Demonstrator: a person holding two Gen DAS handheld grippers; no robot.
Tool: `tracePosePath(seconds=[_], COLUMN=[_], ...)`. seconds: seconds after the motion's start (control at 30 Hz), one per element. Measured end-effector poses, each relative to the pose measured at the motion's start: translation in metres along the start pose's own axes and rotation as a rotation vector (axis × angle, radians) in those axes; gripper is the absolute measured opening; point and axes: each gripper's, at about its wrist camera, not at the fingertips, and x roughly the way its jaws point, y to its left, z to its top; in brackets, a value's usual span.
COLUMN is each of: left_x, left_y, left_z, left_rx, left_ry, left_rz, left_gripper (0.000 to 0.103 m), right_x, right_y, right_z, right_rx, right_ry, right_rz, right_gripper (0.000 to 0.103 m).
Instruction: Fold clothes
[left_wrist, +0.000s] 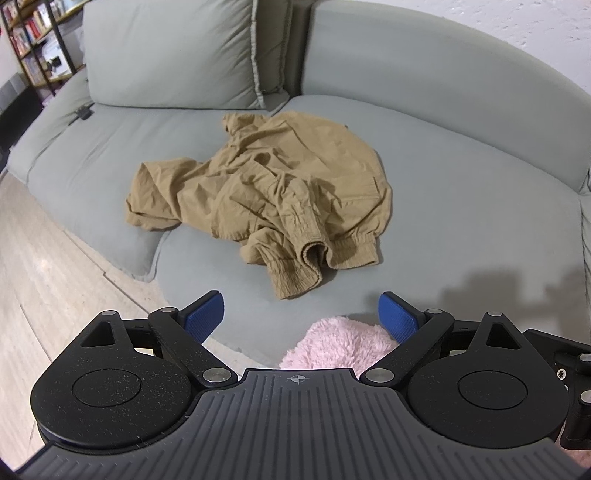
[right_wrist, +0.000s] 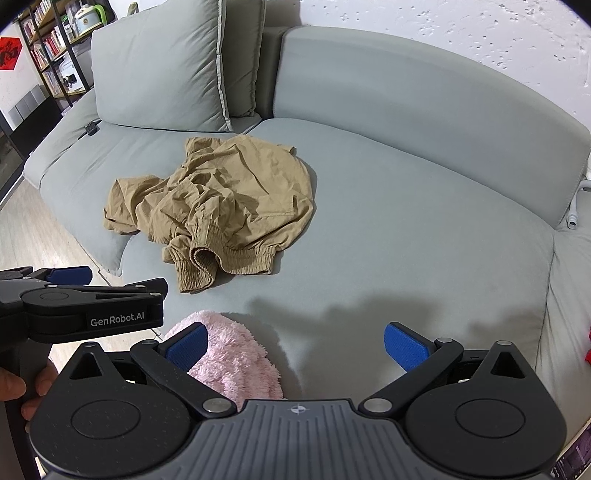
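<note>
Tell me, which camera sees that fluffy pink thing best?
The right wrist view: the pink fluffy cloth shows as a broad mound on the sofa. The left wrist view catches only a smaller patch behind the gripper body.

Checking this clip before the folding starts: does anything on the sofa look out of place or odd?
The tan jacket lies crumpled on the sofa, sleeves bunched, expected before folding. A small dark object sits near the back cushion; I can't identify it. Nothing looks spilled or damaged.
</note>
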Motion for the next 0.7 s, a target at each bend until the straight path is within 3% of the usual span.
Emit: tracePosePath(seconds=[0.7], left_x=[0.0022], left_y=[0.0024], left_z=[0.0017], left_rx=[-0.012], left_ry=[0.001], left_rz=[0.007], left_gripper=[0.094], right_x=[0.0031], right_y=[0.005], right_z=[0.0019], right_rx=[-0.003], right_ry=[0.004], right_rz=[-0.004], right_gripper=[0.102])
